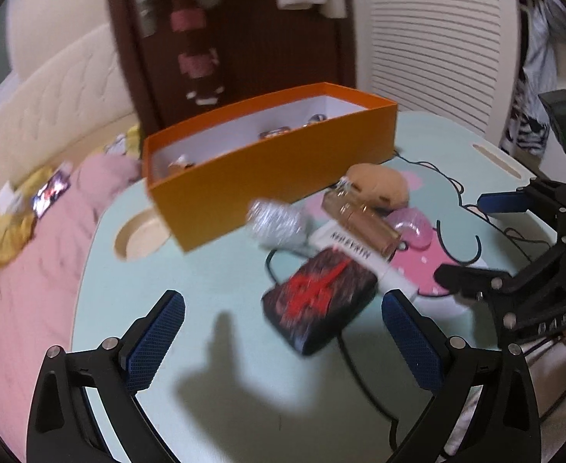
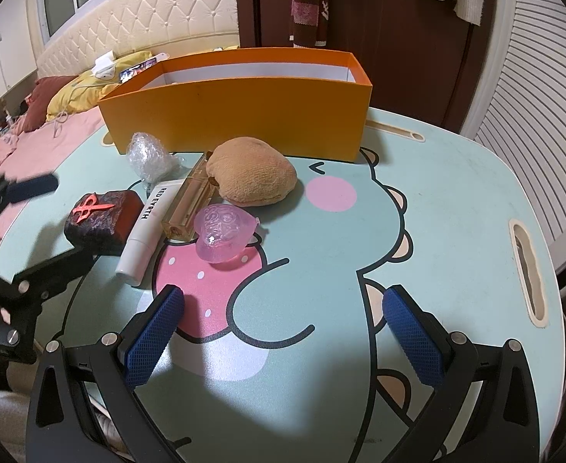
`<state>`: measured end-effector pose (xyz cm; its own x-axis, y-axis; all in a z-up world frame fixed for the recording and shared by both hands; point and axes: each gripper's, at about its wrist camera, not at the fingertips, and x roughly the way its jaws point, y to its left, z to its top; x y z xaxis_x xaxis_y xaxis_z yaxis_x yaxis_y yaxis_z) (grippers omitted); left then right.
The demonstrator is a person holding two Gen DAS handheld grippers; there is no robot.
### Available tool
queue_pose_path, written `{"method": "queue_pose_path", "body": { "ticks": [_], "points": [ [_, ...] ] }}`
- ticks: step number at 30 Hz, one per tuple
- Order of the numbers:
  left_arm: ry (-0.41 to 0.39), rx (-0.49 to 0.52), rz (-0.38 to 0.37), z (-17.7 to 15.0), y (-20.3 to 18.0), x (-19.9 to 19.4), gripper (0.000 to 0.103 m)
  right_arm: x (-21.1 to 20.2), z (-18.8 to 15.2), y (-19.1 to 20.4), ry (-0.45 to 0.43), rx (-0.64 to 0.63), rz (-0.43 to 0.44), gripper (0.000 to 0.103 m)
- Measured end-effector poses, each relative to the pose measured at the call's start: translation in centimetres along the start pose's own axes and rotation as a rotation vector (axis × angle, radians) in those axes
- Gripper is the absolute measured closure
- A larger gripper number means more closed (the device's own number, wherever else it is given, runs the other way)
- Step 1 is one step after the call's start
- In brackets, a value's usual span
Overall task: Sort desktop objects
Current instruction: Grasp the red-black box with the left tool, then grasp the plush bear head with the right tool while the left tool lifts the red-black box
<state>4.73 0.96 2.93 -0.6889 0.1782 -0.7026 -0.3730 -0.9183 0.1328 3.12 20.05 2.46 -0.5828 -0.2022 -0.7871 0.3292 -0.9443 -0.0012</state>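
A dark block with a red symbol (image 1: 317,301) (image 2: 101,220) lies on the cartoon-printed table (image 2: 437,200). My left gripper (image 1: 283,308) (image 2: 51,227) is open, and the block sits just ahead between its blue pads. Beside the block lie a white tube (image 2: 147,231), a clear gold bottle (image 2: 190,200), a pink heart-shaped piece (image 2: 225,235), a tan plush pad (image 2: 252,177) and a bubble-wrap bundle (image 2: 147,156). The orange box (image 2: 244,115) (image 1: 275,169) stands behind them with small items inside. My right gripper (image 2: 283,301) (image 1: 479,239) hovers open over the table, holding nothing.
A round cup recess (image 1: 140,235) is sunk in the table's left side and a handle slot (image 2: 526,270) in its right. A pink bed (image 1: 32,270) with a phone (image 1: 51,193) lies to the left. A dark door and a louvred panel stand behind.
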Motion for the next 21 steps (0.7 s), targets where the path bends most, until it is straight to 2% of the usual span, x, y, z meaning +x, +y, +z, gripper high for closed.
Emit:
{"method": "queue_pose_path", "body": {
  "ticks": [2, 4, 6, 7, 9, 11, 21],
  "points": [
    [0.009, 0.034, -0.016, 0.6, -0.3, 0.6, 0.002, 0.0, 0.0, -0.1, -0.001, 0.000, 0.001, 0.000],
    [0.029, 0.050, -0.035, 0.8, -0.5, 1.2, 0.017, 0.0, 0.0, -0.1, -0.002, 0.000, 0.001, 0.000],
    [0.060, 0.054, -0.064, 0.8, -0.7, 1.8, 0.043, 0.0, 0.0, -0.1, -0.004, 0.000, 0.002, 0.000],
    [0.061, 0.044, -0.074, 0.7, -0.7, 1.7, 0.046, 0.0, 0.0, -0.1, -0.004, 0.000, 0.003, 0.000],
    [0.056, 0.024, -0.094, 0.5, -0.7, 1.4, 0.065, 0.0, 0.0, -0.1, -0.005, 0.001, 0.002, 0.000],
    [0.047, -0.001, -0.105, 0.0, -0.6, 0.9, 0.065, 0.0, -0.1, -0.1, -0.005, 0.001, 0.002, 0.000],
    [0.023, -0.175, 0.016, -3.0, 1.8, -1.0, 0.065, 0.0, 0.0, -0.2, -0.003, 0.001, 0.002, 0.000]
  ]
}}
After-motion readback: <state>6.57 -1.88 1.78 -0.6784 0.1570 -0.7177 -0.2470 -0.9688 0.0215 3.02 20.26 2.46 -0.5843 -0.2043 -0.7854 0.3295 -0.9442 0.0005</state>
